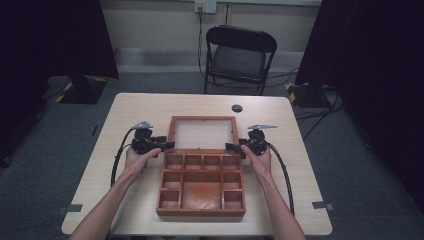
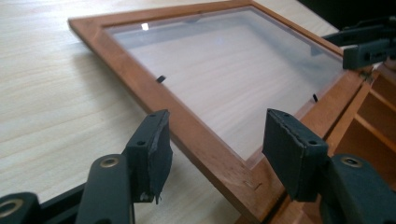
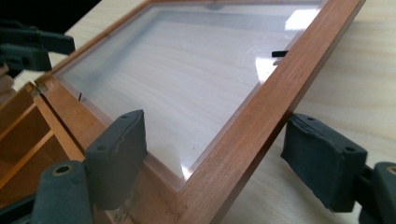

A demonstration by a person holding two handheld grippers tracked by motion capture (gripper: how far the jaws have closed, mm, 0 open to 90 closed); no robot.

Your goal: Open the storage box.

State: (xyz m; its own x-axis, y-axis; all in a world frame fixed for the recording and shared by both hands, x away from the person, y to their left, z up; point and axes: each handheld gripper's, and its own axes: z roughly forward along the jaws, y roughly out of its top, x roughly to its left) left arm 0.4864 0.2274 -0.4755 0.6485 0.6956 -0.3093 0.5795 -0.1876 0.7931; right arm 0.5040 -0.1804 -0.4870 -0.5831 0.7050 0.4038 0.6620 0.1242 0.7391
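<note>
- Left hand [image 1: 136, 159] holds the left gripper [image 1: 167, 145] at the left edge of the wooden box [image 1: 201, 186], level with the hinge line; its cable [image 1: 119, 155] loops down along the forearm.
- Left gripper view: left gripper [image 2: 215, 142] jaws spread, one on each side of the lid's wooden frame near its hinge-end corner. Pads look clear of the wood; not pinching.
- Wooden box sits mid-table, nearer the person, open. Tray has small compartments along the far row and both sides, with one large compartment in the middle.
- Glass-paned lid [image 1: 202, 133] is swung back past the tray on the far side. High view shows it lying low; the gripper views show it tilted, tabletop grain visible through the pane [image 2: 224, 70].
- Right gripper view: right gripper [image 3: 212, 149] jaws spread, straddling the lid frame [image 3: 261, 116] near the hinge-end corner. One pad is over the pane side, the other outside the frame above the table. Contact not clear, no visible squeeze.
- Right hand [image 1: 260, 161] holds the right gripper [image 1: 233, 148] at the box's right edge, mirroring the left one.
- Table [image 1: 135, 107] is light wood with a dark round spot [image 1: 237, 108] near the far edge.
- Black folding chair [image 1: 239, 57] stands beyond the table.
</note>
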